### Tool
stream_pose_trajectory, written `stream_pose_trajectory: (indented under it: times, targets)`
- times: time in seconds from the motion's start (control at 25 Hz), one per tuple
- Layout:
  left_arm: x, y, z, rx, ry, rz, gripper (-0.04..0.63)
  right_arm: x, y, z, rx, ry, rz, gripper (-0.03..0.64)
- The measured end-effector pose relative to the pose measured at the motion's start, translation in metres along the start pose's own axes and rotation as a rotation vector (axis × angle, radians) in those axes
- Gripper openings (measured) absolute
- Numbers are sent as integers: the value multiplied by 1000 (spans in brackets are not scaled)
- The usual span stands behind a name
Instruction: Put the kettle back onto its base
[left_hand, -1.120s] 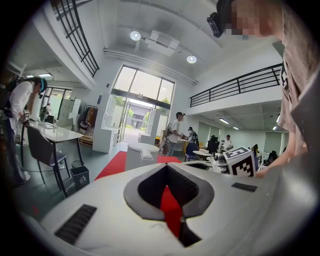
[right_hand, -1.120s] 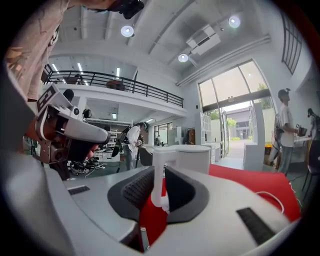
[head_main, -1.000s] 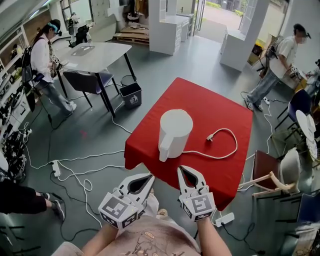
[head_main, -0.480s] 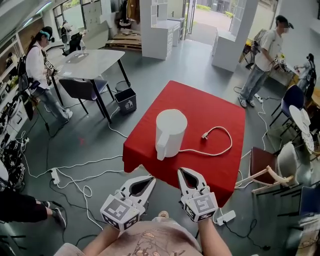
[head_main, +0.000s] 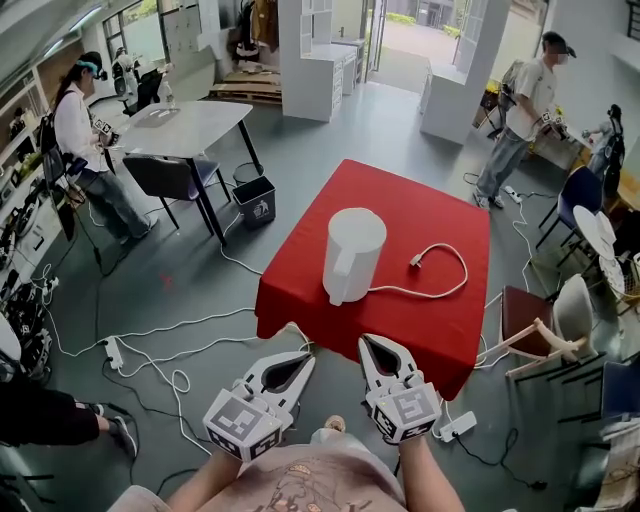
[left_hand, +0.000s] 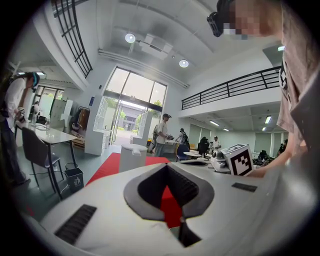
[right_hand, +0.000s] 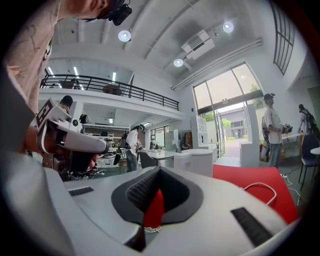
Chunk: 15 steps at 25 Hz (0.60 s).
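Observation:
A white kettle (head_main: 352, 252) stands upright near the middle of a red-covered table (head_main: 430, 330), handle towards me. A white cord with its plug (head_main: 415, 261) loops from under the kettle across the cloth to the right; I cannot make out the base. My left gripper (head_main: 305, 357) and right gripper (head_main: 368, 343) hover side by side before the table's near edge, well short of the kettle, both shut and empty. The left gripper view shows its jaws (left_hand: 166, 166) tip to tip with the kettle (left_hand: 132, 157) far ahead. In the right gripper view the kettle (right_hand: 197, 161) lies beyond the shut tips (right_hand: 160, 170).
White cables and power strips (head_main: 110, 350) trail over the grey floor to the left and in front of the table. A black bin (head_main: 259, 190) and a grey table with a chair (head_main: 180, 125) stand at the left. Chairs (head_main: 530, 330) crowd the right side. People stand at the far left and far right.
Both grippers, still shut, have drifted a little forward towards the table as the person moves. The kettle and cord have not moved on the cloth.

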<state>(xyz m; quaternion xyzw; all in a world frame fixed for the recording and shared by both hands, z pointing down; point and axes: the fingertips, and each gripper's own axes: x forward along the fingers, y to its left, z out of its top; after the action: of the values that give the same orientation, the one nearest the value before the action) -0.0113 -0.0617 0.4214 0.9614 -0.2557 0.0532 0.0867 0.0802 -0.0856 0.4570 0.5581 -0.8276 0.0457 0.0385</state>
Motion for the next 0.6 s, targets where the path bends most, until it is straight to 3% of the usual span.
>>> stream_pose_trajectory:
  times: [0.6]
  targets:
    - [-95, -34, -11, 4, -20, -66, -14, -63, 95, 35, -29, -93, -70, 3]
